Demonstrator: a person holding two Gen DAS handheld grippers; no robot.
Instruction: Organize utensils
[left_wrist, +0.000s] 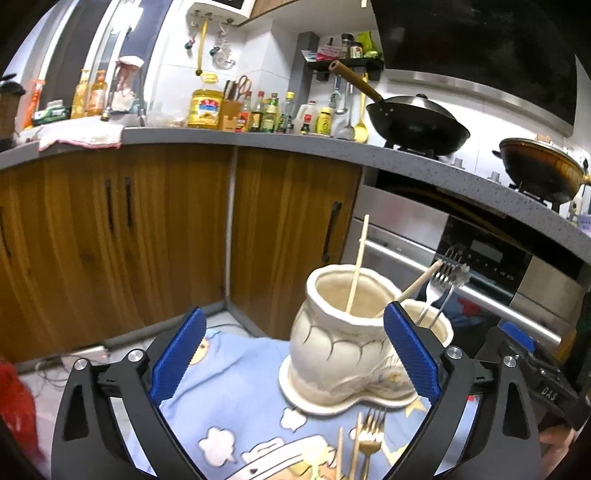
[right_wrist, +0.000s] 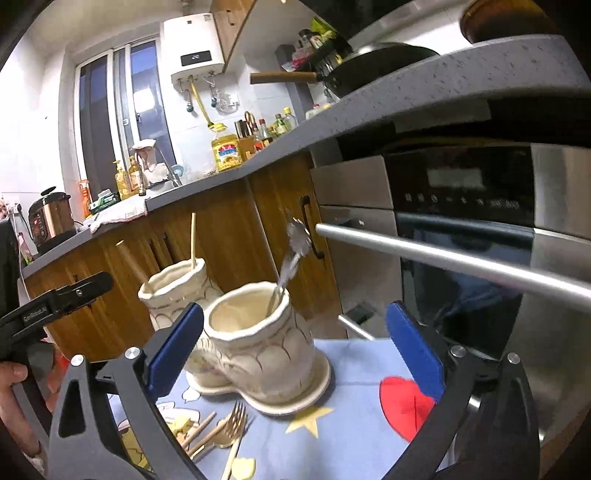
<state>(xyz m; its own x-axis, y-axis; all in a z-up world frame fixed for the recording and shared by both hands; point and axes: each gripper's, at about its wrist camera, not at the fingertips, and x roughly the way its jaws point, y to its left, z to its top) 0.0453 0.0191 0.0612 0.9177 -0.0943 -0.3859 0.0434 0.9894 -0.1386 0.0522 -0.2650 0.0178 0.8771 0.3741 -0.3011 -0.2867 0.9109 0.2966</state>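
Standing glazed ceramic boot-shaped holder (left_wrist: 343, 347), wooden chopsticks (left_wrist: 356, 267), steel forks (left_wrist: 441, 284) inside.

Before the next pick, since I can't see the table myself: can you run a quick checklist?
1. Left hand-held gripper open, empty: ok.
2. Right hand-held gripper open, empty: ok.
3. Ceramic holder upright on the cloth: ok.
4. Silver forks in one cup, chopsticks in the other: ok.
5. Gold fork and loose chopsticks lying in front of the holder, unsorted: not ok.
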